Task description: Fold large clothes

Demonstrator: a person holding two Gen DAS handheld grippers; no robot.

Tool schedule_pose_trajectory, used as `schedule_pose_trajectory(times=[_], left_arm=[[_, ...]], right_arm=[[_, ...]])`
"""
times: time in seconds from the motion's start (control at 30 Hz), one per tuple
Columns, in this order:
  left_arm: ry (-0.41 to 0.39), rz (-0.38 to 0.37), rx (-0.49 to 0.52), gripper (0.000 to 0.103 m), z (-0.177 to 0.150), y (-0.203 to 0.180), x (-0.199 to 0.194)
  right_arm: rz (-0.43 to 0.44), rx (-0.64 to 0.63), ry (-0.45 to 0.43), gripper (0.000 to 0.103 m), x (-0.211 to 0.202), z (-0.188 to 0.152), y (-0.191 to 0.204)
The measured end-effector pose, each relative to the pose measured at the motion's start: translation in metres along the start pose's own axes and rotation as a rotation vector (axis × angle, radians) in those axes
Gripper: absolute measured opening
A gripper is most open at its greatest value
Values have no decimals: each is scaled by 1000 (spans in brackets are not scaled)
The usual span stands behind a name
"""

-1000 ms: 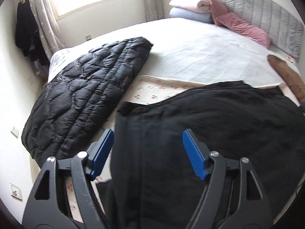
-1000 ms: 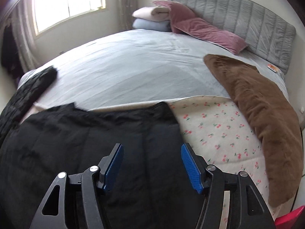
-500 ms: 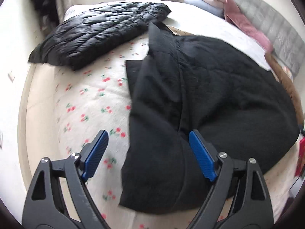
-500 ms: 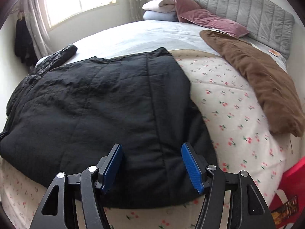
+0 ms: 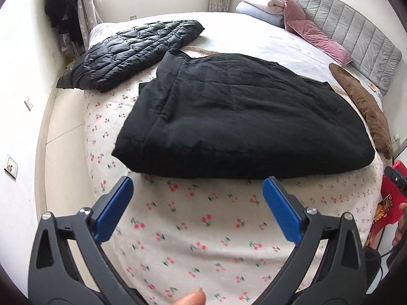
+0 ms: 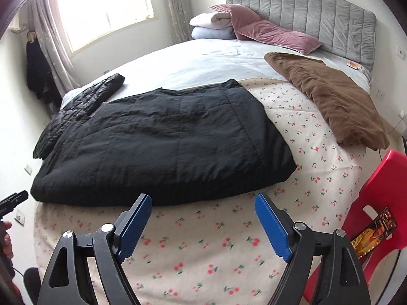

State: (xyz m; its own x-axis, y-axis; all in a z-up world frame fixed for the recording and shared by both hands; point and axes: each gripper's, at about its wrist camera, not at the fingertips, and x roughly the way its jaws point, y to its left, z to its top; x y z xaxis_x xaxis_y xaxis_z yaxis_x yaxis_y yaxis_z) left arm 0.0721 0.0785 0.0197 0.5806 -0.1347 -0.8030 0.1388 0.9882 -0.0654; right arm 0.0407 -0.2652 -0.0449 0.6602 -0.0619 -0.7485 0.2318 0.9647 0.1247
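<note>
A large black padded garment (image 5: 244,117) lies folded on the cherry-print blanket (image 5: 198,231), also seen in the right wrist view (image 6: 165,142). My left gripper (image 5: 197,190) is open and empty, held back from the garment's near edge, above the blanket. My right gripper (image 6: 203,208) is open and empty, just short of the garment's near edge.
A black quilted jacket (image 5: 129,50) lies at the bed's far left. A brown garment (image 6: 328,96) lies at the right. Pillows (image 6: 267,30) and a grey headboard (image 6: 318,17) are at the back. A red stool (image 6: 376,216) stands at the right.
Both grippers have pulled back from the black garment toward the foot of the bed. The garment now lies folded and flat on the blanket.
</note>
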Motion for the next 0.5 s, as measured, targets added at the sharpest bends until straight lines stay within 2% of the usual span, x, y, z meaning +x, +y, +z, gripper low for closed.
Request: schedule_pose_trajectory(times=[0.2, 0.33, 0.5], left_arm=[[56, 19, -18, 102, -37, -35, -8], [87, 9, -13, 102, -56, -53, -7], [100, 33, 2, 102, -66, -69, -6]], right_arm=[[-30, -48, 11, 90, -17, -34, 50], [-19, -51, 45, 90, -18, -52, 63], [-28, -68, 72, 91, -12, -66, 72]])
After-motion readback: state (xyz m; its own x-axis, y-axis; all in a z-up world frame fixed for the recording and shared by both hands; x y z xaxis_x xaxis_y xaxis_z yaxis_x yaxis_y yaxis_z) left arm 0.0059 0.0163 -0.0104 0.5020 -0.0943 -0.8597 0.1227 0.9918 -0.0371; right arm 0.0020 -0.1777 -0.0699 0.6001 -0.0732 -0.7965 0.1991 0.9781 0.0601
